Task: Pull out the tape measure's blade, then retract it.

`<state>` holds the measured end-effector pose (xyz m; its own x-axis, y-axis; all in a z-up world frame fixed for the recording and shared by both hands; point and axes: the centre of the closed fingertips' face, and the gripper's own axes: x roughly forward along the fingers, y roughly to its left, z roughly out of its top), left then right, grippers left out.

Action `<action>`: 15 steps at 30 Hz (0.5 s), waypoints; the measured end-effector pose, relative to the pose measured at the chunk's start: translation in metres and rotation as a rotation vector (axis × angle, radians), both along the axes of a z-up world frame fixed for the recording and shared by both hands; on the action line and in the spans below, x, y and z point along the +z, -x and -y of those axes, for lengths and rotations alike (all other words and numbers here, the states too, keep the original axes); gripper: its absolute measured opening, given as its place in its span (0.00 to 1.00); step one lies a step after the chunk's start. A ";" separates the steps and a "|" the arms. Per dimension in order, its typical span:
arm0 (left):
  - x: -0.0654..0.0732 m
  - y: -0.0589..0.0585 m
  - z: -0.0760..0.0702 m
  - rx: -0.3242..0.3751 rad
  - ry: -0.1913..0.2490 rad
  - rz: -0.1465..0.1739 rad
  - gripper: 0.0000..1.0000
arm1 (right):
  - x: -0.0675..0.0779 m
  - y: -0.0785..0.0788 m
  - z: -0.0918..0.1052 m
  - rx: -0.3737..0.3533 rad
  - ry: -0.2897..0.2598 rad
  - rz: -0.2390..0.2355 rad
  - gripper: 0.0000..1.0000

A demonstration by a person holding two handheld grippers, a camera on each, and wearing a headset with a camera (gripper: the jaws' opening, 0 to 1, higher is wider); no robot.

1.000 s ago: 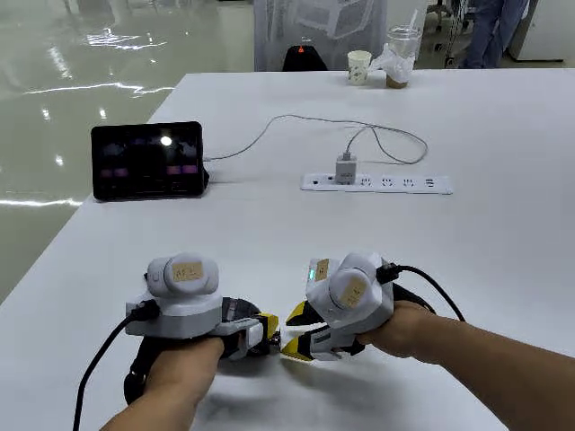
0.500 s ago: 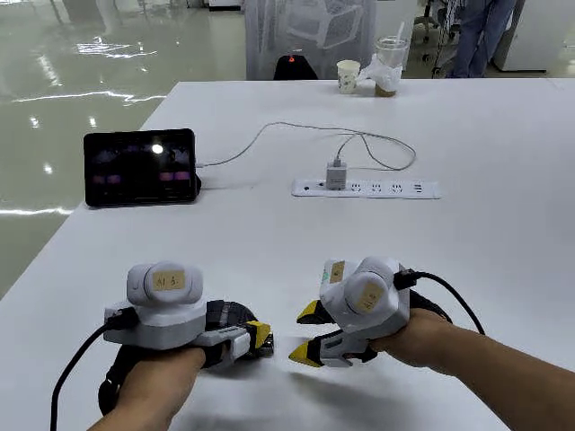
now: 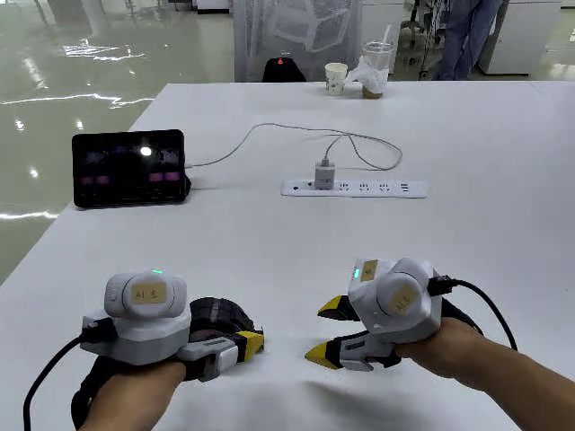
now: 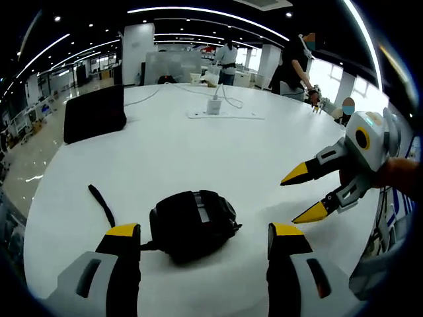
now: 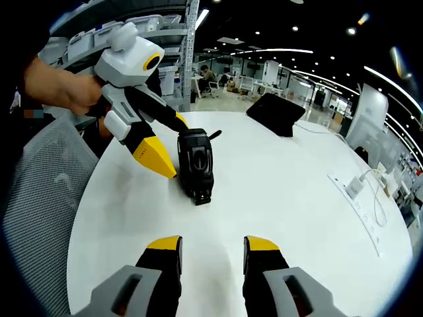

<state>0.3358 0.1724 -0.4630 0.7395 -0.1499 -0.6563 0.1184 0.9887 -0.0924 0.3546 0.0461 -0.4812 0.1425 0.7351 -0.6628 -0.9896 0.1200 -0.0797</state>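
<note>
My left gripper stands wide around the black tape measure on the white table (jaws seemingly not touching it); my right gripper gapes empty, well apart.

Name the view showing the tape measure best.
Left gripper view: the tape measure lies whole and close ahead of its jaws. Right gripper view shows it smaller; in the head view the left claw hides part of it.
</note>
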 end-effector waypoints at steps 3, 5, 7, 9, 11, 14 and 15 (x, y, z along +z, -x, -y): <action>0.000 0.005 0.000 -0.016 -0.010 0.002 0.75 | 0.002 0.001 0.007 -0.023 -0.008 0.004 0.36; 0.000 0.006 0.001 -0.019 0.006 0.012 0.76 | 0.004 0.001 0.011 -0.037 -0.011 0.006 0.37; 0.001 0.009 0.002 -0.024 0.015 0.017 0.76 | 0.006 0.002 0.016 -0.054 -0.022 0.008 0.38; 0.000 0.012 0.003 -0.034 0.013 0.020 0.76 | 0.008 0.003 0.022 -0.070 -0.026 0.010 0.40; 0.000 0.014 0.004 -0.045 0.019 0.026 0.76 | 0.009 0.004 0.027 -0.091 -0.033 0.008 0.42; 0.002 0.018 0.005 -0.053 0.017 0.029 0.76 | 0.013 0.005 0.034 -0.123 -0.055 0.002 0.45; 0.003 0.019 0.006 -0.057 0.018 0.035 0.77 | 0.014 0.005 0.036 -0.132 -0.059 0.005 0.46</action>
